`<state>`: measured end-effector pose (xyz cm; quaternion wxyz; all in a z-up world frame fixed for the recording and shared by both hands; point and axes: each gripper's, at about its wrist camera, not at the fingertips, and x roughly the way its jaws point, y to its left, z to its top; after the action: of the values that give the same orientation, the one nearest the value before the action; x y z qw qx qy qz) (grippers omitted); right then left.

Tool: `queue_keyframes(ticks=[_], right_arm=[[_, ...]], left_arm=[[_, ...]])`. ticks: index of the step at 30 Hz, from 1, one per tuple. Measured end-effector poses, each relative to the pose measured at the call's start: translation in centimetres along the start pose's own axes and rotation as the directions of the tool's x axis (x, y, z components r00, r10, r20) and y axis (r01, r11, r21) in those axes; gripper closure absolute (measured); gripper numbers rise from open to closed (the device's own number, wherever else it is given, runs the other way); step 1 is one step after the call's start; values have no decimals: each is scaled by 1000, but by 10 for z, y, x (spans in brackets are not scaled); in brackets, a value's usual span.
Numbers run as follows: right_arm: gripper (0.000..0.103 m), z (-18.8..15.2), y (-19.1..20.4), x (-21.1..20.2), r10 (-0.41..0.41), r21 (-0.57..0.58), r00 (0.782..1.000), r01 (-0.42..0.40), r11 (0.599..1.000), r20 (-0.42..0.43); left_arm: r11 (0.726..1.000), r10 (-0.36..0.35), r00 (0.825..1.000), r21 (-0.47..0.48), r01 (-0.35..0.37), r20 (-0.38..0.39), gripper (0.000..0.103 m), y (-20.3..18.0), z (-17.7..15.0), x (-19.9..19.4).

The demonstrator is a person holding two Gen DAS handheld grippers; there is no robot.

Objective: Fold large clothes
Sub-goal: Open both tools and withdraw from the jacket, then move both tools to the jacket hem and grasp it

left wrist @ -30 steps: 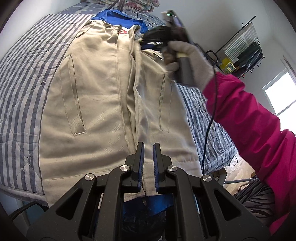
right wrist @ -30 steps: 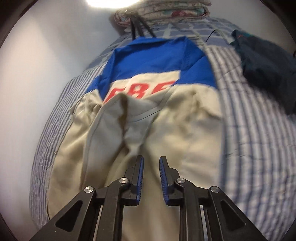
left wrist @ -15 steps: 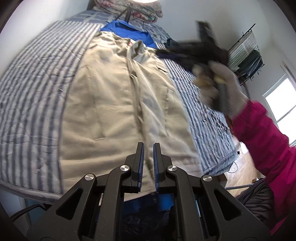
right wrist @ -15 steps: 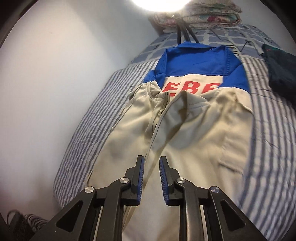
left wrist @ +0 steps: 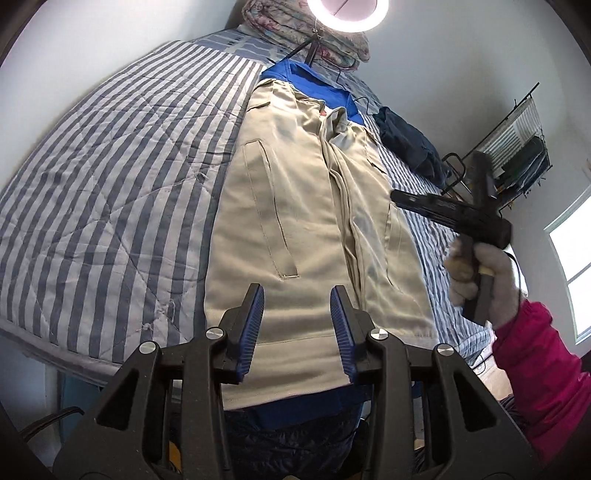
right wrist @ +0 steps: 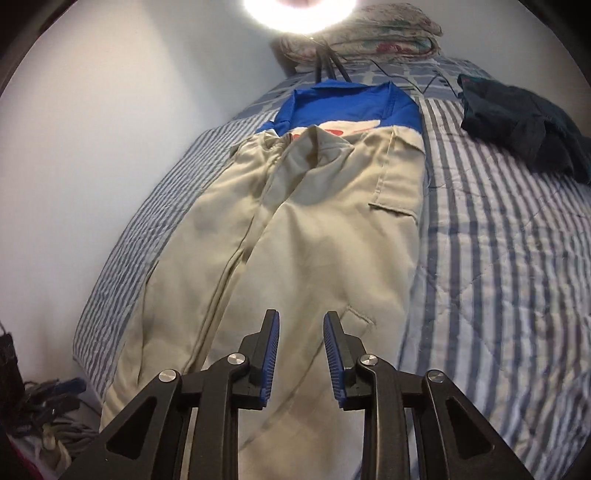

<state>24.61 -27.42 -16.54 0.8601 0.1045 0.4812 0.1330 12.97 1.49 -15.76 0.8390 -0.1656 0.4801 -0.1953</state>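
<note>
— So, where is the garment?

— A large beige jacket (left wrist: 295, 221) lies flat along the middle of the bed (left wrist: 110, 177), its hem hanging over the near edge and its blue collar part (right wrist: 351, 103) pointing toward the far edge. The front is closed, with two slanted pockets showing, and red lettering peeks out just below the blue.

— And your fingers?

— My left gripper (left wrist: 297, 332) hovers above the hem at the near edge, fingers (left wrist: 251, 325) spread wide, holding nothing. My right gripper (right wrist: 301, 354) hangs over the jacket's lower half, fingers (right wrist: 269, 354) also spread apart and empty. From the left camera I see it out beyond the bed's right edge, gripped in my gloved right hand (left wrist: 487, 280) with a pink sleeve (left wrist: 543, 369).

— Anything else on the bed?

— A striped blue-and-white quilt covers it. A dark crumpled garment (right wrist: 524, 122) sits near the far right corner, apart from the jacket. A folded floral blanket (right wrist: 369, 37) rests at the far edge, beneath a bright ring light (left wrist: 347, 14).
</note>
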Motion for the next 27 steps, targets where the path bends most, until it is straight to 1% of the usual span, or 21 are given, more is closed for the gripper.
queue_keyframes(ticks=[1, 3, 4, 5, 6, 7, 8, 11, 13, 14, 16, 18, 20, 22, 23, 24, 26, 27], right_arm=[[77, 0, -5, 8, -27, 10, 1000, 27, 1000, -8], [80, -2, -20, 25, -122, -6, 992, 122, 993, -44], [83, -7, -29, 29, -118, -7, 991, 118, 993, -60], [84, -8, -31, 24, -99, -12, 994, 99, 995, -40], [84, -7, -32, 20, -100, -4, 993, 100, 995, -55], [84, -6, -30, 13, -96, 6, 994, 96, 995, -53], [81, -5, -27, 7, -81, 8, 996, 81, 997, -39], [81, 2, -5, -7, -47, -32, 999, 48, 998, 22], [81, 5, 9, -3, -23, -52, 999, 25, 998, 30], [81, 7, 17, 3, -26, -64, 999, 27, 998, 28], [81, 5, 32, 18, -16, -77, 1000, 16, 997, 2], [82, -4, 45, 36, -2, -102, 999, -3, 995, -46], [83, -20, 63, 49, 19, -158, 994, -37, 987, -112], [83, -41, 79, 43, -17, -250, 993, -13, 968, -119], [83, -46, 79, 38, -13, -255, 991, -22, 967, -136], [83, -52, 77, 30, -5, -242, 988, -33, 970, -157], [83, -67, 66, 8, 11, -207, 984, -48, 977, -175], [83, -72, 61, -3, 18, -195, 986, -51, 979, -167]], left_arm=[[1000, 7, 1000, 3, -7, 1, 66, 1, -1, -1], [1000, 24, 1000, 2, -24, -4, 66, 6, 0, 3], [1000, 28, 1000, -5, -28, -7, 66, 9, 0, 2], [999, 31, 999, -9, -32, -8, 66, 12, 0, 3], [999, 39, 999, -13, -39, -5, 66, 14, -1, 3], [999, 45, 999, -13, -45, -3, 66, 17, -2, 2], [999, 49, 999, -14, -49, -3, 66, 18, -2, 2], [998, 54, 999, -27, -54, -7, 66, 21, -4, 3], [998, 49, 999, -28, -49, -9, 66, 21, -4, 3], [999, 48, 999, -25, -48, -8, 66, 20, -4, 3], [999, 46, 999, -18, -46, -5, 66, 18, -4, 2], [999, 40, 999, -19, -40, -8, 66, 18, -3, 3], [999, 34, 999, -30, -34, -18, 66, 21, -1, 5], [998, 26, 999, -48, -28, -31, 66, 26, 2, 7], [998, 20, 999, -57, -22, -35, 66, 29, 5, 7], [998, 7, 999, -70, -10, -43, 64, 32, 8, 8], [996, -10, 998, -85, 5, -57, 53, 36, 17, 9], [997, -6, 998, -79, 1, -64, 53, 38, 22, 10]])
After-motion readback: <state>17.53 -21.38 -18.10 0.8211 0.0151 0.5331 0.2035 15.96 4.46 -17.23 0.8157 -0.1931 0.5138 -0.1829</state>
